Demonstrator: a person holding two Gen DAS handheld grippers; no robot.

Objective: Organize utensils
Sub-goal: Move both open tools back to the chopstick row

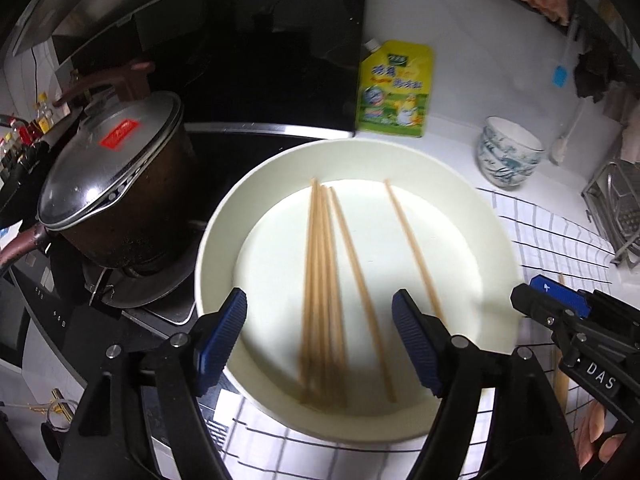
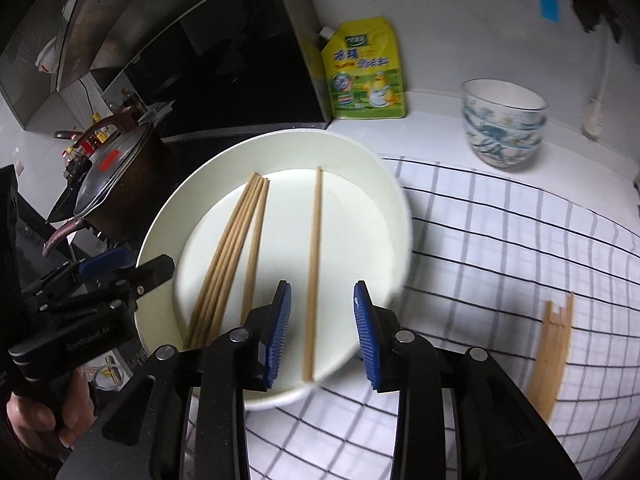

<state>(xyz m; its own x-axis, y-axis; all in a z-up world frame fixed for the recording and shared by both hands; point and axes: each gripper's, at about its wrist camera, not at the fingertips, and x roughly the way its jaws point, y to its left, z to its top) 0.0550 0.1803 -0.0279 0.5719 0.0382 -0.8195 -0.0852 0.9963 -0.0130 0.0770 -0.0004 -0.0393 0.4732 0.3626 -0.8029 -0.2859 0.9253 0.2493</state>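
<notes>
Checked cloth (image 2: 500, 240) spread under and right of the white plate (image 2: 372, 184); dark lidded pot (image 1: 116, 196) just left of the plate; stacked bowls (image 2: 502, 124) behind its right side. Left gripper (image 1: 320, 344) over the plate's near rim, jaws wide, holding nothing; right gripper (image 2: 322, 332) likewise, jaws wide around one lone chopstick (image 2: 313, 272), not touching. Bundle of chopsticks (image 2: 228, 256) on the plate's left part; more chopsticks (image 2: 554, 348) on the cloth, well right of the plate.

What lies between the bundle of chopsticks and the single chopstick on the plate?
Only bare plate floor separates the bundle of chopsticks from the single chopstick; the right wrist view shows this most clearly.
</notes>
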